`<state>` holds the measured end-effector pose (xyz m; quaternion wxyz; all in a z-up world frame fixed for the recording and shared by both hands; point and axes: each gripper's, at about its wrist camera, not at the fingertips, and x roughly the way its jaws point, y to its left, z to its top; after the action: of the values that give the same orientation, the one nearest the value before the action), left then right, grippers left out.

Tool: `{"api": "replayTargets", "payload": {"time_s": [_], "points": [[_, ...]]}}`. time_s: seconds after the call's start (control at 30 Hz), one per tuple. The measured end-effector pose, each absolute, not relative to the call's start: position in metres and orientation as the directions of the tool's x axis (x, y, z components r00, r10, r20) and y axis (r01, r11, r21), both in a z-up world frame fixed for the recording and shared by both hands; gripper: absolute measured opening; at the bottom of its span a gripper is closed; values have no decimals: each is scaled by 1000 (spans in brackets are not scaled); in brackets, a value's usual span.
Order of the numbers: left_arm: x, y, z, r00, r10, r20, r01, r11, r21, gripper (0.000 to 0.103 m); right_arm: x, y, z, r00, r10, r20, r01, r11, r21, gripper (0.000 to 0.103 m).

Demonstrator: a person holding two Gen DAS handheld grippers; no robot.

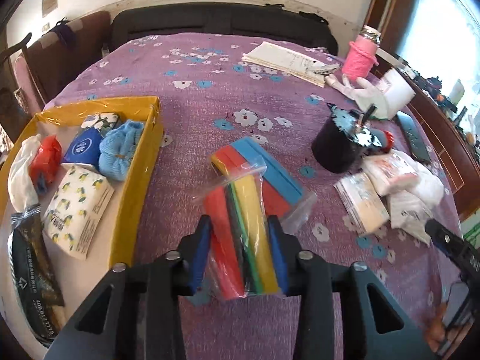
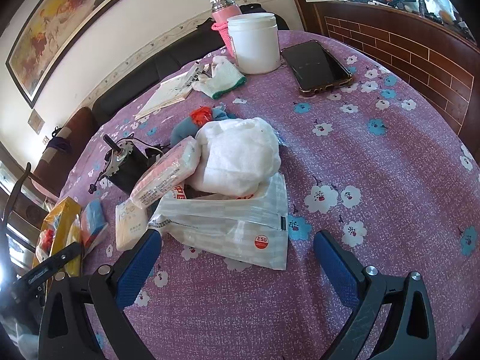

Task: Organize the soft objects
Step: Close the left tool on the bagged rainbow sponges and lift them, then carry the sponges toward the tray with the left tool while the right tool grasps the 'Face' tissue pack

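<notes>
My left gripper [image 1: 240, 225] is shut on a clear bag of coloured foam strips [image 1: 249, 210]; the bag's far end lies on the purple tablecloth. A yellow box [image 1: 141, 162] to its left holds tissue packs [image 1: 78, 210], blue knit socks [image 1: 120, 147], a red item and a white cloth. My right gripper [image 2: 237, 243] is open and empty, its jaws wide apart around the near edge of a clear striped plastic pouch [image 2: 234, 225]. A white soft bundle [image 2: 240, 156] and a pink tissue pack [image 2: 168, 171] lie on the pouch's far end.
A black motor with a gear [image 2: 126, 162], a white jar [image 2: 255, 42], a pink bottle [image 2: 222, 9], a phone [image 2: 318, 66], a white glove [image 2: 222, 78] and papers [image 2: 168, 93] lie on the table. A dark sofa stands behind it.
</notes>
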<state>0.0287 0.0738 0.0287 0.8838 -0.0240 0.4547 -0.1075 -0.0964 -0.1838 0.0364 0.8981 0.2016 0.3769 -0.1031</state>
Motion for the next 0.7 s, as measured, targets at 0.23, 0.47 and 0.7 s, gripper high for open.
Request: {"api": "replayTargets", "payload": {"time_s": [0.23,0.47,0.7], "points": [[-11,80,39,560,-315,-767,220,948,-229,32,-98,-190,37,703,-35,-710,353,885,305,102],[-54,86,57,592,-415,-691,255,910,-327,32,-127,-236,44,779,-68,-624,447,758,475,102],[-82,96,73,604,-468,-645,313,884,-347,32,-117,-232,51,739,-16,-674,413,801,434,102]]}}
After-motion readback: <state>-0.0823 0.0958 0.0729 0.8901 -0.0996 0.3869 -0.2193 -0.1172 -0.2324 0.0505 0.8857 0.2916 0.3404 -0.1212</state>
